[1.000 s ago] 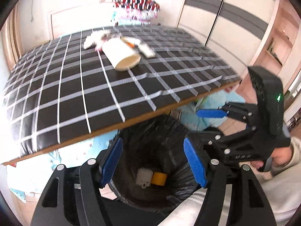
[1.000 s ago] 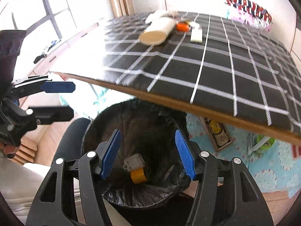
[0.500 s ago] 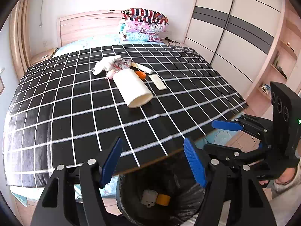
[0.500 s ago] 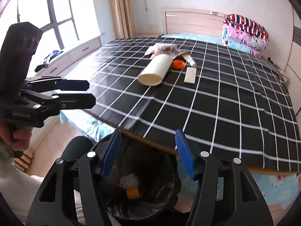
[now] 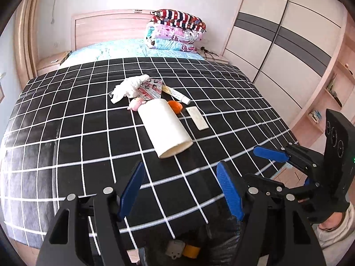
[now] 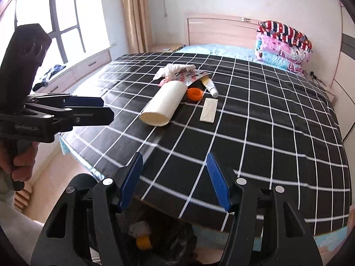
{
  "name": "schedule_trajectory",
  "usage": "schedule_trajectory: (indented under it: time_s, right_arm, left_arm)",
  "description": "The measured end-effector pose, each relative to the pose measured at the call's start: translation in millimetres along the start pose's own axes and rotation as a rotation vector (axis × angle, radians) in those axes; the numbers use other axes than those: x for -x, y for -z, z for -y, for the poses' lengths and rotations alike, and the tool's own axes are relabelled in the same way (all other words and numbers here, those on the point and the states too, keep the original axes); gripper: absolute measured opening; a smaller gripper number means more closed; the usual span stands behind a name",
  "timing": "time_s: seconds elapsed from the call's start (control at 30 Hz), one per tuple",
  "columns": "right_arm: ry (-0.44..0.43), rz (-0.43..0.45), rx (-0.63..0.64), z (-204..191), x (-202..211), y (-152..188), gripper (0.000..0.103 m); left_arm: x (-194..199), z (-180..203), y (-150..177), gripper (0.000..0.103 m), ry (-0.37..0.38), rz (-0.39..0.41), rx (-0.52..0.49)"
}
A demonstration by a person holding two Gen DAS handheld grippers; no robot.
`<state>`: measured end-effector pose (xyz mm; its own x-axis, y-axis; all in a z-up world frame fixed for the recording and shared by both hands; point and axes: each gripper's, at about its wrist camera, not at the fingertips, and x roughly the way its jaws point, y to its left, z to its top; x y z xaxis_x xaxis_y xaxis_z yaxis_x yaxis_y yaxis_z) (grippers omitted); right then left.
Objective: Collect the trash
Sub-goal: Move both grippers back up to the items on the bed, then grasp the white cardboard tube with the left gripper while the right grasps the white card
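One cup [image 5: 165,128]; one tube [image 5: 176,94]; one tissue [image 5: 129,87]; one orange lid [image 5: 175,106].

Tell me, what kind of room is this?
A bedroom, almost certainly. A bed with a wooden headboard fills the view under a black checked cover, folded quilts are stacked at its head, and a sliding-door wardrobe lines the wall.

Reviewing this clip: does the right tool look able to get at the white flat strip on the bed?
Probably yes: the right tool is open and empty, and bare blanket lies before the white strip, which lies apart from the cream cup.
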<state>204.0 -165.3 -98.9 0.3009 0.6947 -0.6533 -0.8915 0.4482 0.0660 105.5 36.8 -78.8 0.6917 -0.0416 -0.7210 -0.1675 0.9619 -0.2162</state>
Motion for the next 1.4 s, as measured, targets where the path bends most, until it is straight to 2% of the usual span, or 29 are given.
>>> schedule_trajectory:
  time_s: [0.47, 0.83, 1.1, 1.17, 1.23, 1.4]
  right_arm:
    - [0.043, -0.011, -0.012, 22, -34, -29, 0.060]
    - [0.072, -0.040, -0.009, 34, -62, -46, 0.060]
    - [0.102, -0.065, -0.003, 35, -77, -51, 0.059]
    - [0.114, -0.073, 0.000, 35, -81, -52, 0.057]
    - [0.125, -0.089, -0.002, 36, -86, -52, 0.050]
    - [0.162, -0.103, 0.005, 34, -93, -52, 0.047]
  left_arm:
    - [-49, -8, -31, 0.065, 0.007, -0.051, 0.046]
    - [-88, -23, -44, 0.065, -0.037, -0.106, 0.090]
    - [-100, -26, -47, 0.065, -0.061, -0.110, 0.091]
    - [-101, -25, -47, 0.065, -0.065, -0.108, 0.082]
    - [-101, -25, -47, 0.065, -0.065, -0.103, 0.079]
    - [-99, -26, -44, 0.060, -0.070, -0.087, 0.082]
